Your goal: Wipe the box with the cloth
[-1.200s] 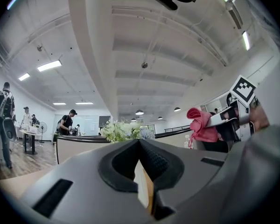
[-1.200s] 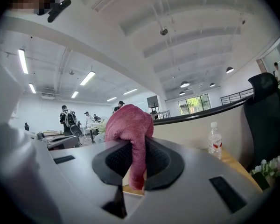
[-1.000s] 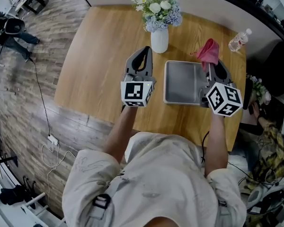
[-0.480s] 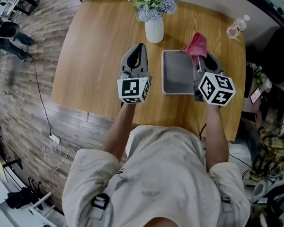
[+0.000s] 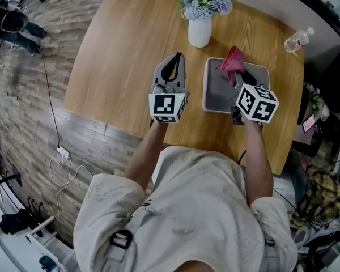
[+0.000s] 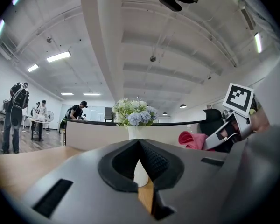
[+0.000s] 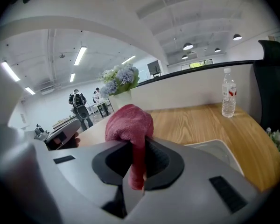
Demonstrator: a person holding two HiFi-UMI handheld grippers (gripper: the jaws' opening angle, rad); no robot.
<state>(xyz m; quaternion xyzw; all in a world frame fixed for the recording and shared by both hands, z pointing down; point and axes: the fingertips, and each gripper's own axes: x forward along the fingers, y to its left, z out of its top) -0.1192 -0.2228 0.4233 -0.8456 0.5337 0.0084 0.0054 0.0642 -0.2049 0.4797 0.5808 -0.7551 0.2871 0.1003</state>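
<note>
Head view: left gripper (image 5: pixel 175 58) was held over the bare wooden table (image 5: pixel 119 55), just beside the grey box (image 5: pixel 218 92). The right gripper (image 5: pixel 236 75) was over the box, with the red cloth (image 5: pixel 232 60) bunched at its tip above the box's far end. Left gripper view: jaws pressed together, nothing between them, white vase (image 6: pixel 136 132) beyond. Right gripper view: jaws clamped on a fold of the cloth, the rest bulging above them. Box rim showed lower right, and a water bottle (image 7: pixel 228 99) stood well apart.

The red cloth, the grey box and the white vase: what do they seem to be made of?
Cloth: likely terry or microfibre; fuzzy, nubby nap, soft folds.
Box: probably plastic, perhaps metal; smooth matte grey, rounded rim.
Vase: looks like glazed ceramic; smooth, opaque white, though plastic can't be ruled out.
</note>
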